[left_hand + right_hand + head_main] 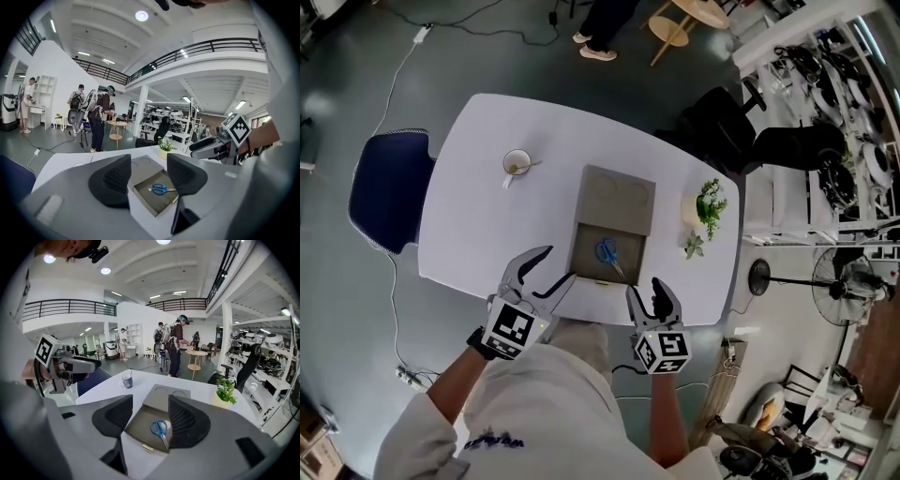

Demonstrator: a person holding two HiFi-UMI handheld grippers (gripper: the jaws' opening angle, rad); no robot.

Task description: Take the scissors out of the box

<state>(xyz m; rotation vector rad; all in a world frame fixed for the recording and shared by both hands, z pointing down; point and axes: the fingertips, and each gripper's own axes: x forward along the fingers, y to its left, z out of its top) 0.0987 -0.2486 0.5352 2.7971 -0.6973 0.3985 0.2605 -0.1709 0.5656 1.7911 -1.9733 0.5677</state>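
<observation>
A pair of scissors (609,253) with blue handles lies inside an open grey box (586,246) on the white table (478,225). The box's lid (619,197) lies flat behind it. My left gripper (562,262) is at the box's near left corner, jaws open and empty. My right gripper (643,285) hovers at the box's near right edge, also open and empty. In the left gripper view the scissors (161,189) show between the jaws of the left gripper (149,164), farther off. In the right gripper view the scissors (160,428) lie just ahead of the right gripper (151,406).
A mug (517,164) stands on the table's left half and a small potted plant (709,206) at its right end. A blue chair (389,187) is at the left, black chairs (797,145) at the right. Several people stand beyond the table.
</observation>
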